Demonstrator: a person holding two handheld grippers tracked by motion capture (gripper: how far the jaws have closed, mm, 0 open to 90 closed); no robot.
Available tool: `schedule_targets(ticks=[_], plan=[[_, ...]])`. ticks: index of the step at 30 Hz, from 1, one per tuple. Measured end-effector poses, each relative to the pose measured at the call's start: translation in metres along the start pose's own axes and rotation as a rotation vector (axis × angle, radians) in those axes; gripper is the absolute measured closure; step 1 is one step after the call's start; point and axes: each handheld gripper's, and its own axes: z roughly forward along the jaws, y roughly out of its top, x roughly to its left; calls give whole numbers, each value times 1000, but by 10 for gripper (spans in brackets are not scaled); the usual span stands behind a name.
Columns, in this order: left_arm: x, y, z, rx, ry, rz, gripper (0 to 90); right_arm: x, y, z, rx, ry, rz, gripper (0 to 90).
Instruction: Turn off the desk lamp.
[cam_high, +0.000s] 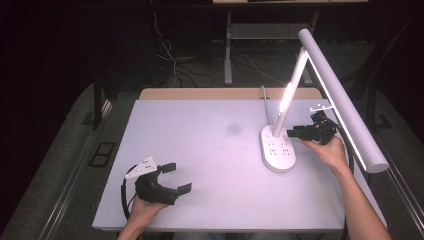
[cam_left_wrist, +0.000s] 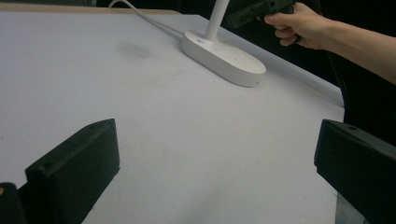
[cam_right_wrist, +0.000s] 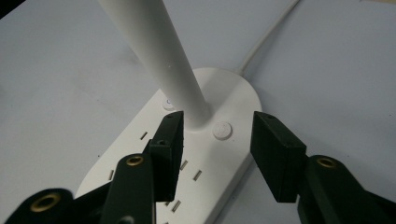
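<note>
A white desk lamp stands at the right of the table on an oval base (cam_high: 278, 148) that carries several sockets. Its stem (cam_high: 288, 97) leans up to a long white light bar (cam_high: 341, 97). My right gripper (cam_high: 294, 133) is open and hovers just right of the base, jaws pointing at the stem's foot. In the right gripper view the stem (cam_right_wrist: 159, 56) rises between the open jaws, with a round button (cam_right_wrist: 222, 130) beside it on the base (cam_right_wrist: 233, 100). My left gripper (cam_high: 177, 178) rests open near the table's front left, holding nothing. The base (cam_left_wrist: 224, 57) lies far ahead of it.
The lamp's white cable (cam_high: 264, 102) runs from the base to the table's back edge. The table top (cam_high: 200, 150) is pale grey with a faint dark smudge (cam_high: 233, 129) near its middle. Dark floor, cables and a table leg (cam_high: 228, 50) lie beyond.
</note>
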Motion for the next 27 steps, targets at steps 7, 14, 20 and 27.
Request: schedule_targets(ticks=[7, 14, 20, 27], plan=[[0, 0, 0, 1, 0, 0, 0, 1, 0, 11, 21, 19, 3, 701], [0, 0, 0, 2, -1, 2, 0, 2, 1, 19, 21, 4, 3, 830], [0, 0, 0, 2, -1, 2, 0, 2, 1, 26, 24, -19, 6, 900], [0, 0, 0, 2, -1, 2, 0, 3, 1, 35, 34, -30, 0, 900]])
